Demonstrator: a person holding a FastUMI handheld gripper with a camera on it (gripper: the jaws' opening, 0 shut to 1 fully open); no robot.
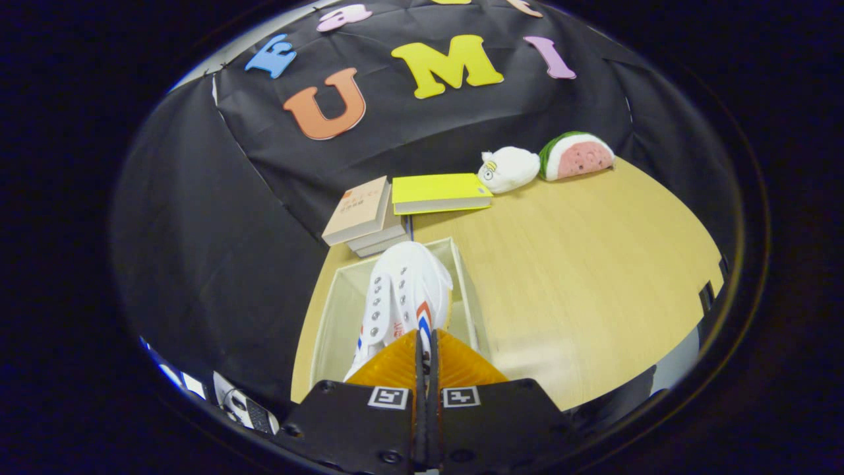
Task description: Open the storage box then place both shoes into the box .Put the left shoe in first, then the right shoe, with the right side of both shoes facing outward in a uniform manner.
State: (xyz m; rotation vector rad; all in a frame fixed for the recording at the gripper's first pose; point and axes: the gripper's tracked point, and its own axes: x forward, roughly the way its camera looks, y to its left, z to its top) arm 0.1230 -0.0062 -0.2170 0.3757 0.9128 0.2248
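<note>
Pinching together, gripper (426,359) fingers nearly closed on the heel edge of a white shoe (402,297). Shoe: white canvas, metal eyelets, red and blue side stripes, toe pointing away, lying inside the open pale storage box (333,310). Beyond the box, stacked books (361,214) and a yellow book (438,191); farther right, white plush toy (509,169), watermelon plush (579,156), all on the wooden table (580,264).

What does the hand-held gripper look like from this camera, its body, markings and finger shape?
The hand-held gripper has a black body made of two blocky halves, split by a narrow seam. Each half carries a small square black-and-white marker tag near the seam, and round screws sit along the lower part. Ahead of the body, two ribbed, wedge-shaped fingers taper forward. No cables are visible.
</note>
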